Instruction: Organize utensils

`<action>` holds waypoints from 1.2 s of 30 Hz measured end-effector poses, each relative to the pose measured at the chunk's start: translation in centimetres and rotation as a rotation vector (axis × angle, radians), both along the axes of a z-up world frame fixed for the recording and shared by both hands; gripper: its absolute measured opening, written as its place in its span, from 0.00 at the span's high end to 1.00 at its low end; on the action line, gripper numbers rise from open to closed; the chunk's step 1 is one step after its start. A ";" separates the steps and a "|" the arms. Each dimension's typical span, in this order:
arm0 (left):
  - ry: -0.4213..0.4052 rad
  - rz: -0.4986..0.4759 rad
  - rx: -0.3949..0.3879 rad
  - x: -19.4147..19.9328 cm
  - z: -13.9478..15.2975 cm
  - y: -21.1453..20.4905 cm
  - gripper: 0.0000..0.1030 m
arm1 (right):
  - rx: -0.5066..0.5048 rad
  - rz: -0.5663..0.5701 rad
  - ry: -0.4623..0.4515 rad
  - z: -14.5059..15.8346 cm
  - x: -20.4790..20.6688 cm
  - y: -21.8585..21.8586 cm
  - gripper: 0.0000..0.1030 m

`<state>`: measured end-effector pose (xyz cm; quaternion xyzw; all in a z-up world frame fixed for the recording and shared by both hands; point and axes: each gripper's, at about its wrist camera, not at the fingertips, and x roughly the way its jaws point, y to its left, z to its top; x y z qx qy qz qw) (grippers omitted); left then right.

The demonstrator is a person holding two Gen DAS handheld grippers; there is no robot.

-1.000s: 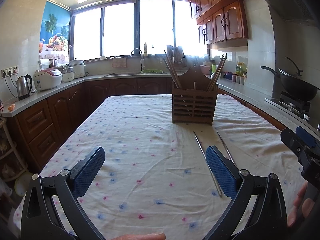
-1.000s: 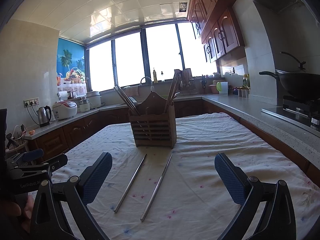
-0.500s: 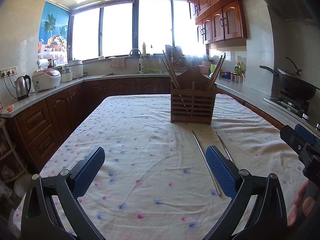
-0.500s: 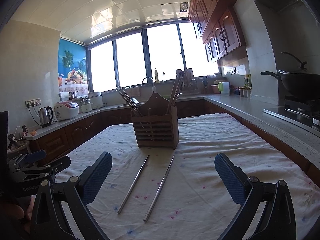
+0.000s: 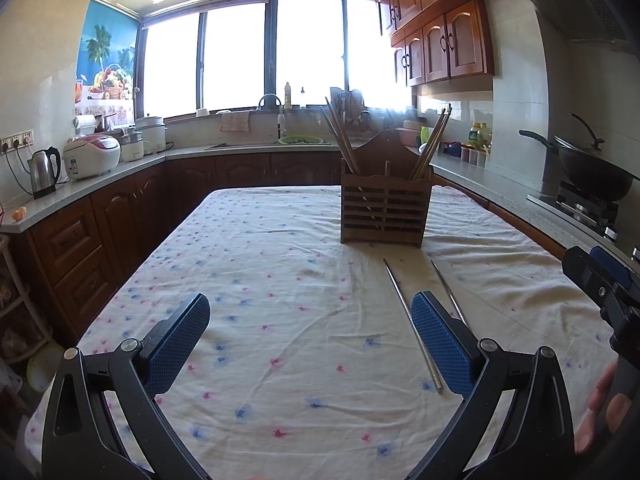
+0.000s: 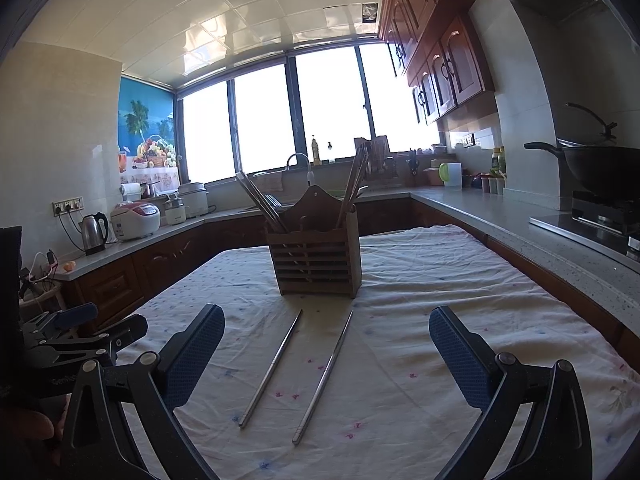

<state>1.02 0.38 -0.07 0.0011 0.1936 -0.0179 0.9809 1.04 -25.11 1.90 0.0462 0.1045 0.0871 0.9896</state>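
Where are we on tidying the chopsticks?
Done: several chopsticks already stand in the wooden holder. In hand: nothing; the left tool and right tool are both open and empty. Left: two metal chopsticks lie on the tablecloth in front of the holder.

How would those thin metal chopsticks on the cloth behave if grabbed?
The two thin shiny metal chopsticks look rigid, so probably no bending. Their smooth, slender shafts may slip or roll. Lying flat on the flowered white tablecloth, they are likely awkward to pinch.

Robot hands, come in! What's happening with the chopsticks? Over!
Left gripper open, empty. Right gripper open, empty. Two metal chopsticks flat on tablecloth, before wooden holder. Nothing blocking.
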 end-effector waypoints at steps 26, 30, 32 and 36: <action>0.006 -0.013 0.000 0.3 0.0 -0.3 0.00 | 0.008 0.011 -0.001 0.4 0.1 0.2 0.00; 0.008 -0.015 0.001 0.4 0.0 -0.3 0.00 | 0.013 0.009 0.001 0.5 0.1 0.3 0.00; 0.010 -0.017 0.000 0.4 0.0 -0.3 0.00 | 0.015 0.009 0.003 0.5 0.1 0.2 0.00; 0.012 -0.019 -0.001 0.4 0.0 -0.3 0.00 | 0.014 0.008 0.003 0.5 0.1 0.2 0.00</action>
